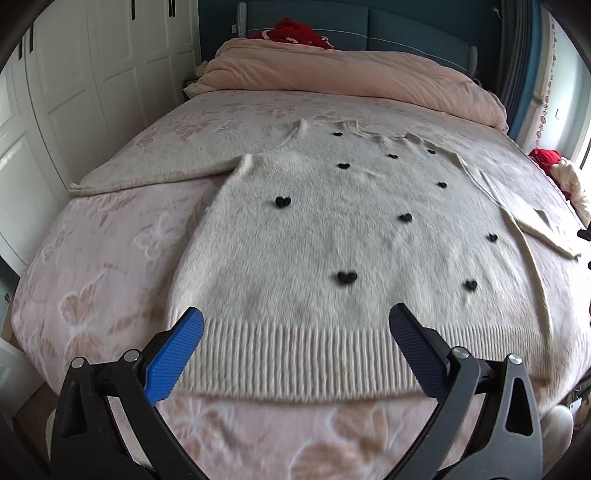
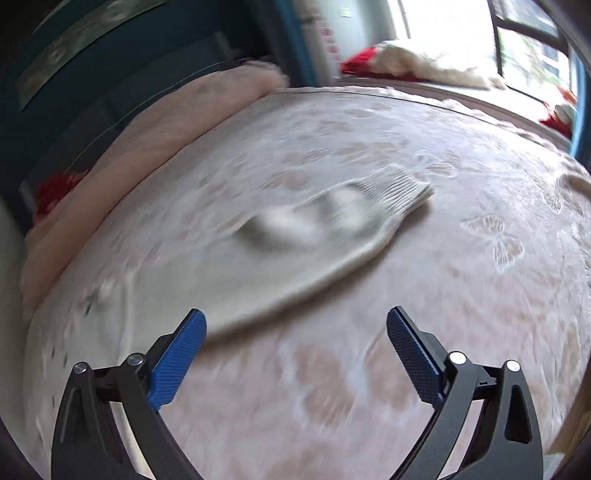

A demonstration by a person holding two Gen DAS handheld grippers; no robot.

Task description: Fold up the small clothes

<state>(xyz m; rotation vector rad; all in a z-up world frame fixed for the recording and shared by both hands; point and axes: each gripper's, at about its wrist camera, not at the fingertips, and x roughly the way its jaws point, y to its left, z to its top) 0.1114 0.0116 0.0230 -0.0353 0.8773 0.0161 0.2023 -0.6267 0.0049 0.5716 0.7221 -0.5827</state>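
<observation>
A cream fuzzy sweater (image 1: 332, 236) with small black hearts lies flat on the bed, face up, both sleeves spread out to the sides. Its ribbed hem (image 1: 295, 354) is nearest me. My left gripper (image 1: 295, 325) is open and empty, hovering just over the hem. In the right wrist view, one sleeve (image 2: 295, 251) with a ribbed cuff (image 2: 399, 188) stretches across the bedspread; the picture is blurred by motion. My right gripper (image 2: 295, 325) is open and empty, just short of the sleeve's near edge.
The bed has a pink butterfly-patterned bedspread (image 1: 110, 258). A rolled pink duvet (image 1: 351, 70) lies at the headboard end. Red clothes (image 1: 299, 33) lie behind it. White wardrobe doors (image 1: 74, 74) stand left. A window ledge with red and cream items (image 2: 406, 62) is at right.
</observation>
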